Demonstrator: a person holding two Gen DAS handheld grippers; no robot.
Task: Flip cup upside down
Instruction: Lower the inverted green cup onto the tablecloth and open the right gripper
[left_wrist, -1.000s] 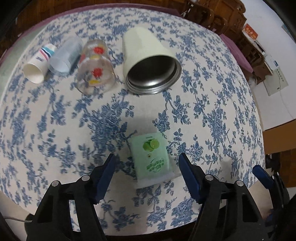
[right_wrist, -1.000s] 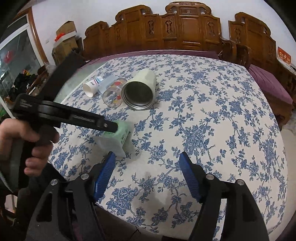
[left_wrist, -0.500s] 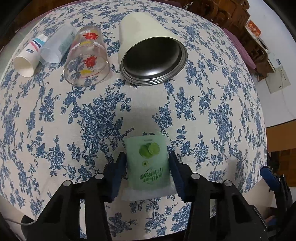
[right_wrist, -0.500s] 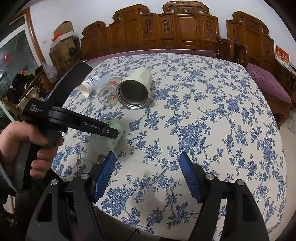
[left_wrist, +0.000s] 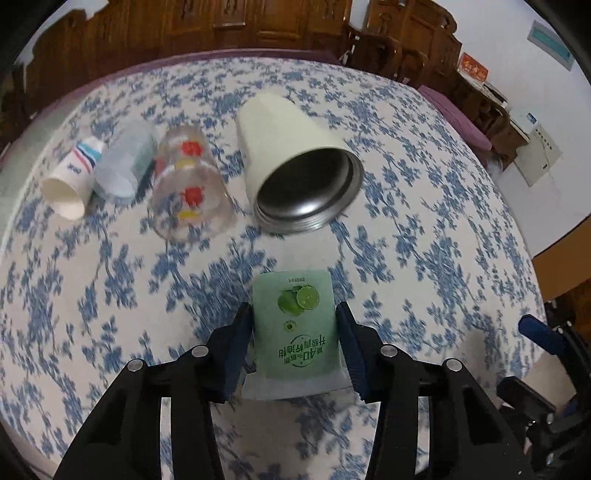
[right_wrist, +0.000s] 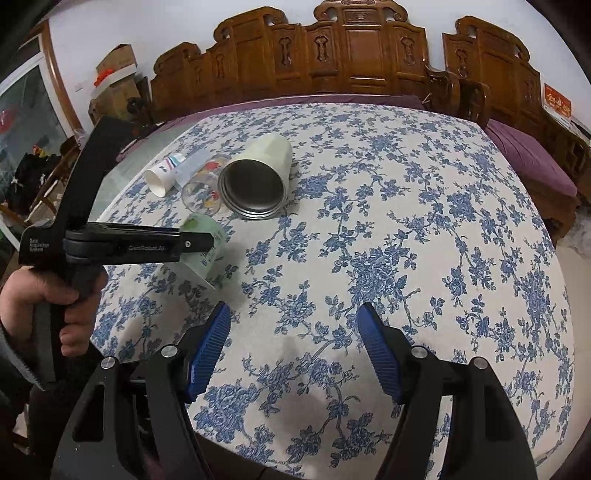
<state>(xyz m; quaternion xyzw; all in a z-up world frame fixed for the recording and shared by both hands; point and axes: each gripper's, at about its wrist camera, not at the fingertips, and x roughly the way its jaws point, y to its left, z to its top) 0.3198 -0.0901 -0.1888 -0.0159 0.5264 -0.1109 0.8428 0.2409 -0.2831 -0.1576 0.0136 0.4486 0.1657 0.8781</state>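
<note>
My left gripper (left_wrist: 294, 320) is shut on a small green cup with a lime picture (left_wrist: 297, 325), its closed end pointing away from me. The cup (right_wrist: 207, 247) is lifted and tilted above the flowered tablecloth (right_wrist: 406, 206), with the left gripper (right_wrist: 192, 244) around it in the right wrist view. My right gripper (right_wrist: 293, 326) is open and empty over the near part of the table, to the right of the cup.
Four cups lie on their sides in a row behind: a large cream metal-lined cup (left_wrist: 295, 170), a clear glass with red flowers (left_wrist: 188, 184), a pale blue cup (left_wrist: 123, 162) and a striped paper cup (left_wrist: 72, 181). Carved wooden chairs (right_wrist: 354, 62) stand behind the table.
My left gripper closed on the green cup, then lifted and tilted it off the cloth. The right gripper has stayed open and barely moved.
</note>
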